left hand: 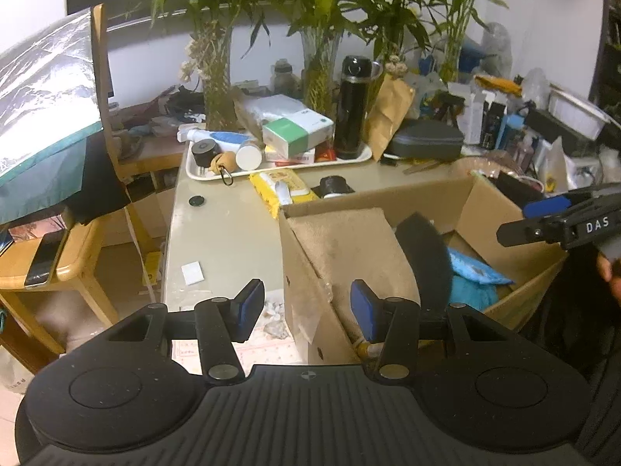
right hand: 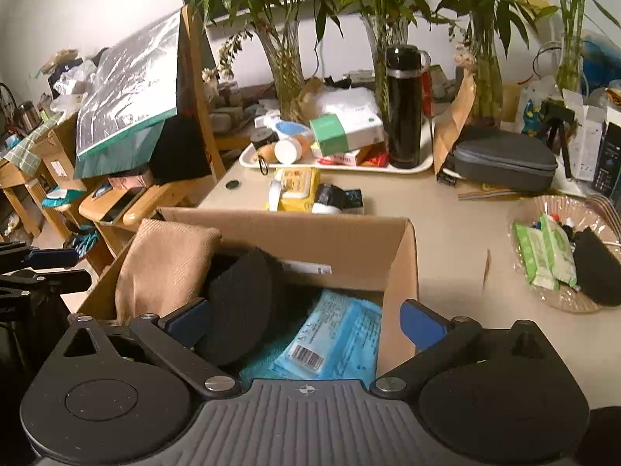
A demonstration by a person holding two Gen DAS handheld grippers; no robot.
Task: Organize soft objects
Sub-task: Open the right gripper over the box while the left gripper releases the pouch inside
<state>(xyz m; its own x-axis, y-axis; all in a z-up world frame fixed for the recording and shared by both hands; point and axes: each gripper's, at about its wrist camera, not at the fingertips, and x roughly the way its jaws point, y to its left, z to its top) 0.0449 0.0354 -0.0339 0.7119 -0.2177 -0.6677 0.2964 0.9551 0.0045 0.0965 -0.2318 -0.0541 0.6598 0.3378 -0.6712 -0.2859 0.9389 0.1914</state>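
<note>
Beyond the cardboard box [right hand: 349, 240], wipes bowl [right hand: 559, 252] only in right view, right gripper [right hand: 306, 322] jaws apart

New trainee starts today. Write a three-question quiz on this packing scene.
1. True or false: the tan cushion stands upright inside the cardboard box.
2. What lies flat in the box beside the round black pad? A) yellow wipes pack B) light blue packet C) black flask
3. What state are the left gripper and the right gripper in?

Key: 1 true. 2 B, the light blue packet. 3 Both open, fingers apart, holding nothing.
</note>
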